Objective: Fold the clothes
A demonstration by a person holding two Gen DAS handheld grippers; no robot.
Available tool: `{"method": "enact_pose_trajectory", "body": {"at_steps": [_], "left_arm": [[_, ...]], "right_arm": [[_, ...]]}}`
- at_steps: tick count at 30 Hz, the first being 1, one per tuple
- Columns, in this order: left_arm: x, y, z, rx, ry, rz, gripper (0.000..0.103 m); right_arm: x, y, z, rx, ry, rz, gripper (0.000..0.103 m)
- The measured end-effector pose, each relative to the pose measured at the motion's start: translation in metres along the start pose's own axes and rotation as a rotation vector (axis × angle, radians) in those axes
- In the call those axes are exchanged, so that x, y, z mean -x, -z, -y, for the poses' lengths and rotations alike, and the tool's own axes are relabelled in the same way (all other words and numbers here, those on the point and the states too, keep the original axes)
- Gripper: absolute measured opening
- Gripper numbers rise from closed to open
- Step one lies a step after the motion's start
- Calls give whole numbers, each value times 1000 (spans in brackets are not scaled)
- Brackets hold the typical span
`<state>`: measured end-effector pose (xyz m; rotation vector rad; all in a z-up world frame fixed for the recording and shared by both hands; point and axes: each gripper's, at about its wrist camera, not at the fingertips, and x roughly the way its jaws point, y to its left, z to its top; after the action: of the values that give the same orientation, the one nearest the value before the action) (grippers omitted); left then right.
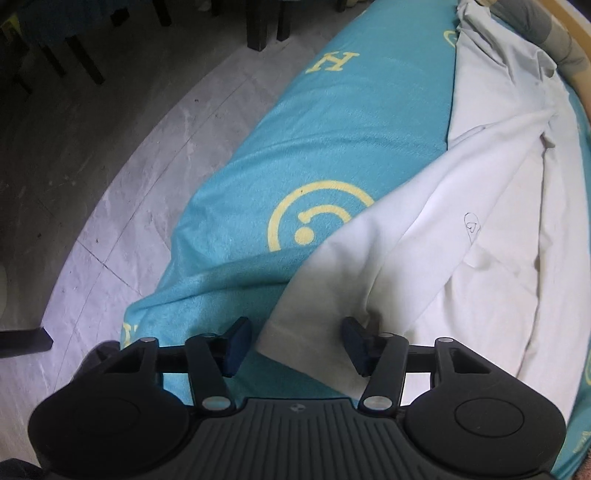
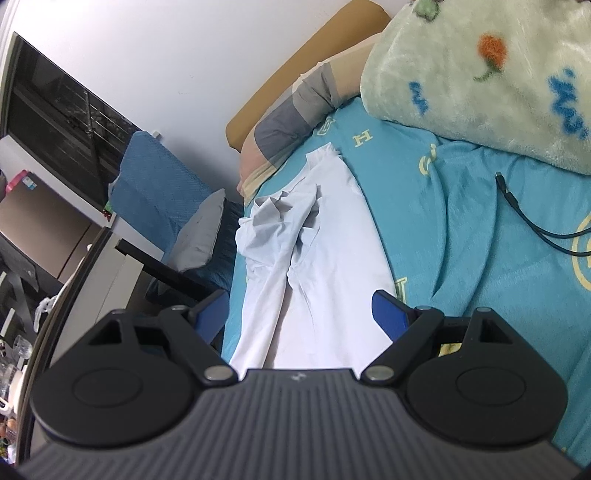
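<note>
Left wrist view: the left gripper, black with dark blue pads, hangs with its jaws spread wide and nothing between them. It hovers over the near corner of a white cotton garment, which lies rumpled and partly folded over itself on a turquoise fleece bedspread printed with yellow rings and letters. The garment's corner edge sits between the two fingers, but I cannot tell whether either pad touches the cloth. A small drawn outline mark shows on the garment, beyond the gripper. Beside the bedspread, on the side away from the garment, runs a pale grey tiled floor with dark furniture legs standing on it past the bed.

Right wrist view: the right gripper, black with bright blue pads, is also wide open and holds nothing. The white garment stretches away from it along the edge of the bedspread, bunched at its far end. A grey and beige striped pillow lies past the garment against a tan headboard. A pale green plush blanket with orange and blue motifs is heaped on the bedspread, well apart from the garment, and a black cable lies on the bedspread just below that blanket.
</note>
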<state>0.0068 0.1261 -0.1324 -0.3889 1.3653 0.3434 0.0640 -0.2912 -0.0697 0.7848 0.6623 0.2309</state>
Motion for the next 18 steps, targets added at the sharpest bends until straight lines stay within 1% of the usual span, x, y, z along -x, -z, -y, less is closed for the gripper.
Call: {"method": "enact_pose_trajectory", "body": {"at_steps": [1,2,3,5,6,9,13,15,16,18], "left_arm": [[1,1,3,-22,6,7,30],[5,3,5,-44,9,8,15],[9,5,7,-54,7,10,4],[26,11,11,-101,-26,53,3],[35,14,15,-143,-56,80,3],[70,28,33,-308,-140,150,3],[120,63,65,-579,-214,300,2],[139,85,81,-678,-191,335,2],[147,97,90,-720,-170,346,2],[156,117,104,-775,-109,356,2]], "right_arm": [[0,0,0,1,2,-2,86],[0,0,0,2,4,-4,86],[0,0,0,2,6,-7,86],[1,0,1,-3,4,-10,86],[1,0,1,-5,3,-10,86],[2,-1,1,-7,4,-8,86],[2,-1,5,-8,17,29,86],[0,-1,7,-8,40,32,87],[-1,-1,8,-9,42,30,87],[-1,-2,9,-10,40,29,86]]}}
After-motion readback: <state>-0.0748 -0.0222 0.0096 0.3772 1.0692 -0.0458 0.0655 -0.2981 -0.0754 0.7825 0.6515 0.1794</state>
